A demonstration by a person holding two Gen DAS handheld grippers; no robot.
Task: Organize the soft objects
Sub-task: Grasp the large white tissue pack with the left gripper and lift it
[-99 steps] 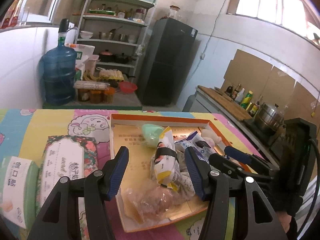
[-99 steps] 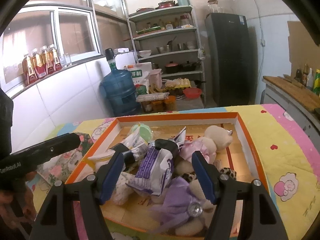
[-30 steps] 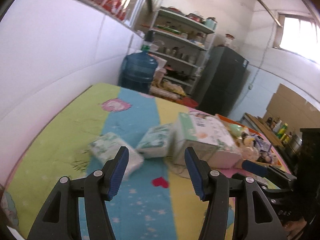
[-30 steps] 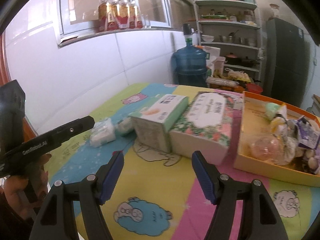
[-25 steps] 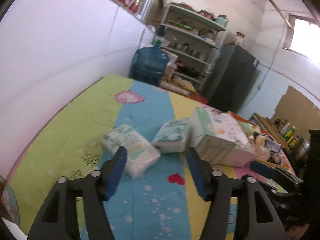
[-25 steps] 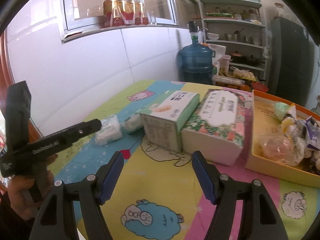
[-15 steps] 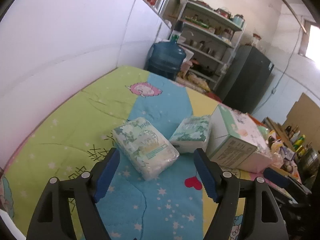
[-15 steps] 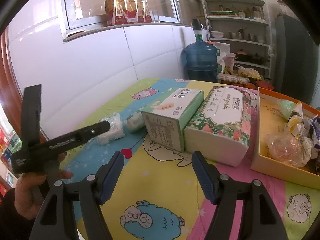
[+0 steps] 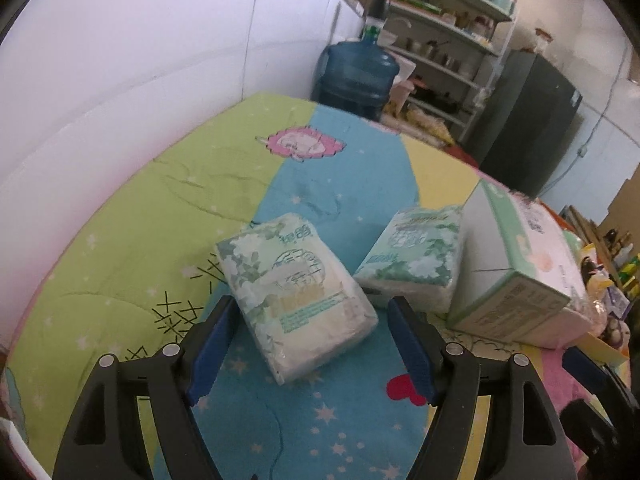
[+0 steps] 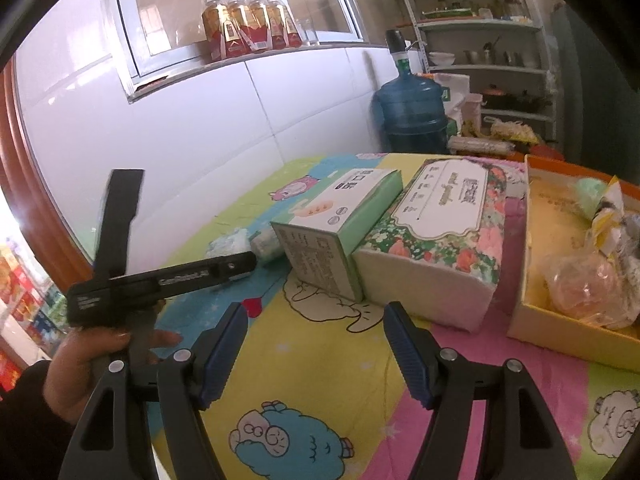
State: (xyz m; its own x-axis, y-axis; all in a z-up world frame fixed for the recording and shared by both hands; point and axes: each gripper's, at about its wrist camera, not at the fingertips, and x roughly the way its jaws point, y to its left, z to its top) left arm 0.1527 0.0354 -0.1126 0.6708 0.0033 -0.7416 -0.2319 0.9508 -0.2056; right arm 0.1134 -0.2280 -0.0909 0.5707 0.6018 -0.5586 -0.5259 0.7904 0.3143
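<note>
A soft tissue pack (image 9: pixel 296 280) with a green flower print lies on the colourful table cover. My left gripper (image 9: pixel 312 308) stands open wide, its blue pads (image 9: pixel 212 344) on either side of the pack's near end without pressing it. A second, smaller tissue pack (image 9: pixel 416 256) lies just right of it, against a green and white box (image 9: pixel 516 264). In the right wrist view my right gripper (image 10: pixel 316 312) is open over the bare cover with nothing between its fingers. The left gripper (image 10: pixel 240 264), held by a hand (image 10: pixel 100 360), reaches toward the two packs (image 10: pixel 228 244).
A floral tissue box (image 10: pixel 440 220) stands beside the green box (image 10: pixel 340 216). An orange tray (image 10: pixel 560 332) at the right holds a plastic bag (image 10: pixel 584 288) and other soft items. A white tiled wall (image 9: pixel 160 60) borders the table; a water jug (image 10: pixel 412 112) and shelves stand behind.
The left gripper swung from the orange tray to the table's left side, dropped toward the nearer tissue pack and spread its jaws wider. The right gripper pulled back a little from the boxes.
</note>
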